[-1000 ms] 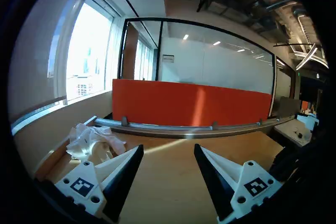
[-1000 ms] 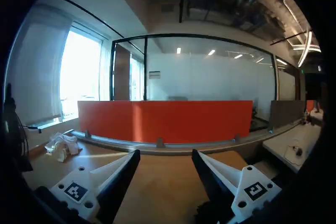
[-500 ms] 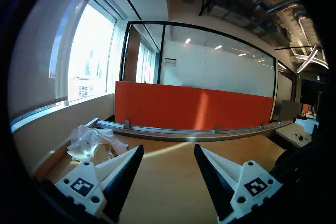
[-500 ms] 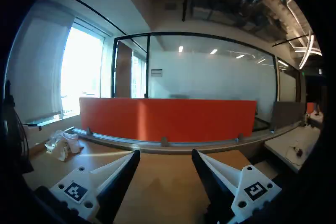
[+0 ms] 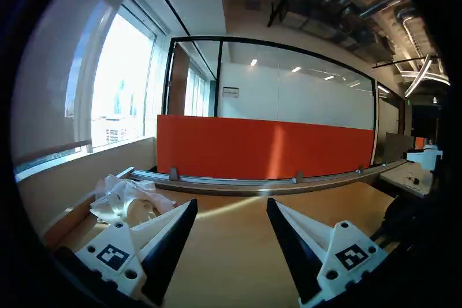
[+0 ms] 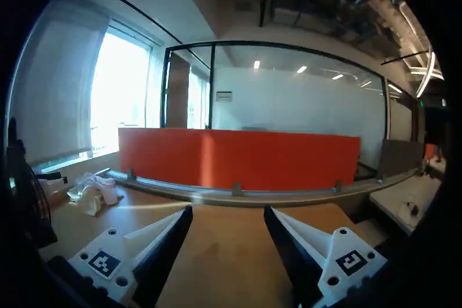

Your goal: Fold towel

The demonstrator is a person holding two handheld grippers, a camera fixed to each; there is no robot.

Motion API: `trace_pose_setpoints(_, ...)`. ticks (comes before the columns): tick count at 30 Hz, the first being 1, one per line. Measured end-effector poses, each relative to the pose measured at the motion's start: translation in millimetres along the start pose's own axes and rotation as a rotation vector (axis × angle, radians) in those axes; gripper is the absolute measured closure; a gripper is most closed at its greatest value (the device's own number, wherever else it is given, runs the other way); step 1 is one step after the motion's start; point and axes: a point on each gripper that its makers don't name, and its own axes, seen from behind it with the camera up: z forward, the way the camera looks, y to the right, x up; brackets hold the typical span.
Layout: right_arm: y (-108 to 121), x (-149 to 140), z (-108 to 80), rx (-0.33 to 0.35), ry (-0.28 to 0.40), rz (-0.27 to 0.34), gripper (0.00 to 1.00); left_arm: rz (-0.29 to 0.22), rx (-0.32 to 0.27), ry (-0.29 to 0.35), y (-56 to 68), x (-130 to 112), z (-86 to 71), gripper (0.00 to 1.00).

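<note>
**Q:** What do the 2 tools show?

**A:** Left gripper (image 5: 231,200): fingers apart, nothing between them, bare wooden table (image 5: 242,256) beneath. Right gripper (image 6: 227,207): likewise spread and empty. Both aim at the orange partition (image 5: 265,146) in mid-frame, not at the cloth.

**Q:** Where is the towel?

**A:** In the left gripper view, the towel (image 5: 128,199) lies at lower left, just beyond the left finger. It sits close to the table's window-side edge, below the window (image 5: 115,88). In the right gripper view, the towel (image 6: 92,190) sits at middle left, well apart from that gripper.

**Q:** What could go wrong from here?

**A:** Probably 3 things:
- The towel is a crumpled white heap with no corner or hem exposed, so a closing gripper may pinch several layers at once and lift a bundle that will not spread flat.
- The heap lies near the table edge, so a sideways push could send it off.
- Strong window light falls on pale fabric, so the edges are hard to pick out.

**Q:** Which way does the towel point, and where is its long axis?

**A:** The towel's true long axis cannot be told while it is bunched. The heap reads wider than tall, running roughly left to right across the left gripper view.
</note>
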Motion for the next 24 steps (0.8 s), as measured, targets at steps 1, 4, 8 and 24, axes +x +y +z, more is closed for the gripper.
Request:
trace_pose_setpoints(1, -2, -2, -0.5, 0.003, -0.003, -0.002, 0.05, 0.002, 0.002, 0.007, -1.0, -2, -0.6, 0.11)
trace_pose_setpoints(4, -5, -6, -1.3, 0.006, -0.006, 0.001, 0.05, 0.009, 0.014, 0.026, -6.2, -10, -2.4, 0.11)
trace_pose_setpoints(8, -4, -8, -0.7, 0.005, 0.002, 0.010, 0.05, 0.016, 0.033, 0.038, -13.7, -26, -4.5, 0.11)
trace_pose_setpoints(24, 25, -19, -5.2, -0.068, 0.027, 0.006, 0.05, 0.020, 0.051, 0.060, -26.7, -92, -7.5, 0.11)
